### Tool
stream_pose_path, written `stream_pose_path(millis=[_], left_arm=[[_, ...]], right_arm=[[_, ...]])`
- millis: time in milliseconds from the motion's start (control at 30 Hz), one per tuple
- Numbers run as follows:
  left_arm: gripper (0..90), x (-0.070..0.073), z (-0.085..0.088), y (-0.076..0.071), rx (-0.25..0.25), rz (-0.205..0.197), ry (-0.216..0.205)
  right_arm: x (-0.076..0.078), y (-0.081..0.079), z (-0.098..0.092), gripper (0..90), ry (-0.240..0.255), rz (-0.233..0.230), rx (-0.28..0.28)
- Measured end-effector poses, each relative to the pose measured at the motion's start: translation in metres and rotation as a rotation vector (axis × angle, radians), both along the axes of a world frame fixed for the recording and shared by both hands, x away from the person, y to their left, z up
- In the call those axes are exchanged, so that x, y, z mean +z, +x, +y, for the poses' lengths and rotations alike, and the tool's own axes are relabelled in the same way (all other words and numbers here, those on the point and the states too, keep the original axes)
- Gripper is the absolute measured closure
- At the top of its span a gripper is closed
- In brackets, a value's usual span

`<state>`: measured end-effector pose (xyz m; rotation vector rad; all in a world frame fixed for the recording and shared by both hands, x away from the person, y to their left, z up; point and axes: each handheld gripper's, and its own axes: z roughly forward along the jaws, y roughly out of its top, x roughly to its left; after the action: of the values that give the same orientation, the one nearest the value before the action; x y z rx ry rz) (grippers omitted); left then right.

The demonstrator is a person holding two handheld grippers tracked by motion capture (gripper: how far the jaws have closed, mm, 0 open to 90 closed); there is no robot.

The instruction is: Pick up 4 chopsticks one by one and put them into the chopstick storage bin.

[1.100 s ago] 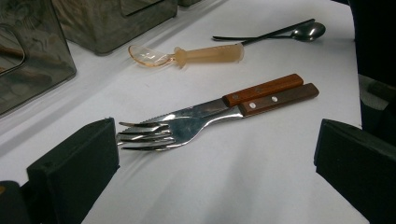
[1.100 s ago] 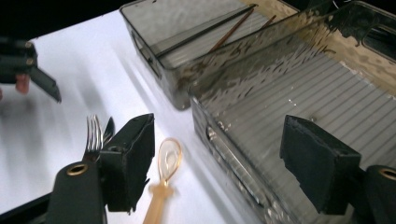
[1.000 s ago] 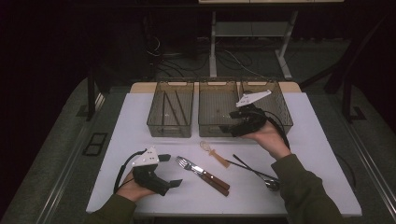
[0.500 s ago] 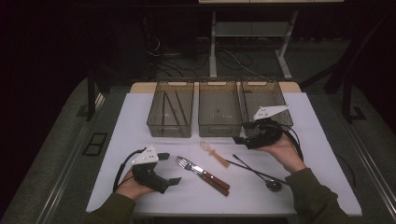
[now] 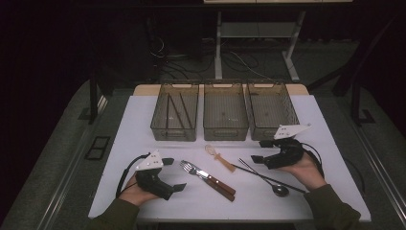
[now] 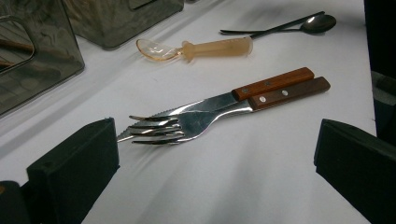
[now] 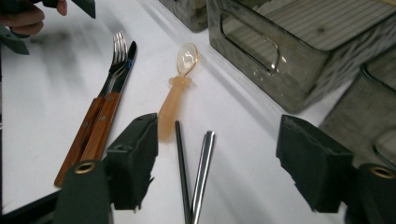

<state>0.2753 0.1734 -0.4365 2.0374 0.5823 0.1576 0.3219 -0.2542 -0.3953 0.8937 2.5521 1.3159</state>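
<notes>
Your right tool (image 7: 217,163), released with jaws just narrowing around nothing, has the two dark handles (image 7: 194,172) on the counter (image 5: 143,129) between its jaws, running straight away from you.

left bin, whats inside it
Two dark chopsticks lie inside the left bin, running front to back. Its tinted walls blur the floor, so anything smaller can't be told.

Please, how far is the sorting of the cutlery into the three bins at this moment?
Early stage. Done: the left bin already holds thin dark sticks. In hand: the right gripper, jaws open, is at the dark spoon and stick handles. Left: the fork, knife and amber spoon lie on the table. The left gripper is open.
</notes>
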Motion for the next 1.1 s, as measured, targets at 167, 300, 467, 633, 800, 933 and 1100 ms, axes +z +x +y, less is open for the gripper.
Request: stream_pose_path(millis=[167, 300, 467, 633, 800, 933, 1100], left_arm=[[0.0, 0.000, 0.000, 0.000, 0.000, 0.002, 0.006], [0.0, 0.000, 0.000, 0.000, 0.005, 0.000, 0.008], [0.0, 0.000, 0.000, 0.000, 0.004, -0.001, 0.006], [0.0, 0.000, 0.000, 0.000, 0.007, -0.001, 0.005], [0.0, 0.000, 0.000, -0.001, 0.006, -0.002, 0.004], [0.0, 0.000, 0.000, -0.001, 0.006, -0.002, 0.005], [0.0, 0.000, -0.001, -0.001, 0.005, 0.001, 0.009]], right_arm=[[-0.002, -0.007, -0.013, 34.4, 0.004, 0.003, -0.009], [-0.005, -0.012, -0.021, 39.9, 0.005, 0.029, -0.001], [-0.011, -0.020, -0.032, 46.4, -0.007, 0.046, 0.004], [-0.015, -0.027, -0.041, 52.8, -0.020, 0.061, 0.010], [-0.022, -0.032, -0.046, 60.8, -0.050, 0.078, 0.027], [-0.028, -0.036, -0.050, 66.0, -0.087, 0.089, 0.039], [-0.033, -0.038, -0.052, 70.8, -0.113, 0.101, 0.054]])
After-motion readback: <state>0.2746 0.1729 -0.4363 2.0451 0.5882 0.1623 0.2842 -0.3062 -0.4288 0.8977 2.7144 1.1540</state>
